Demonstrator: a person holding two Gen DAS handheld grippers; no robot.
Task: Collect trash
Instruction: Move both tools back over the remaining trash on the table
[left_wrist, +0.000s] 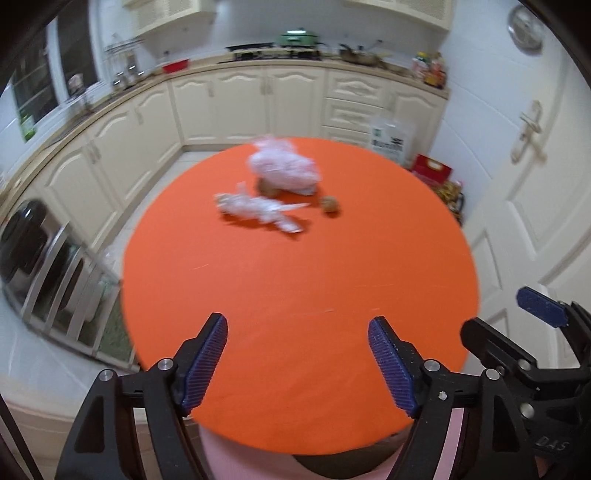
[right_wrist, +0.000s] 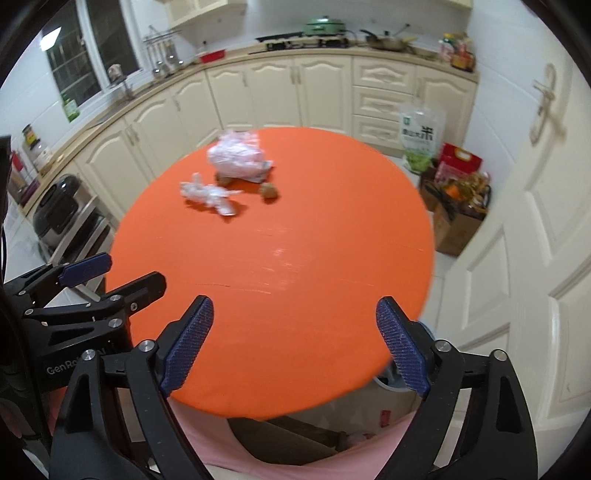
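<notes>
On the far half of a round orange table (left_wrist: 295, 295) (right_wrist: 295, 295) lies the trash: a crumpled white plastic bag (left_wrist: 282, 166) (right_wrist: 236, 157), a twisted strip of clear plastic wrap (left_wrist: 258, 212) (right_wrist: 208, 195), and two small brown lumps, one (left_wrist: 330, 204) (right_wrist: 268, 191) apart and one (left_wrist: 269, 187) (right_wrist: 223, 180) tucked against the bag. My left gripper (left_wrist: 297, 325) hangs open over the table's near edge, nothing between its blue pads. My right gripper (right_wrist: 295, 310) is open too, and empty. Each gripper shows at the side of the other's view (left_wrist: 517, 325) (right_wrist: 110, 273).
Cream kitchen cabinets (left_wrist: 240, 103) curve behind the table, with pots on the counter. A white door (right_wrist: 524, 221) stands at the right. Boxes and bags (right_wrist: 458, 184) sit on the floor beside it. A dark appliance on a rack (left_wrist: 29, 240) stands left. Pink cloth (right_wrist: 258, 435) lies below the table edge.
</notes>
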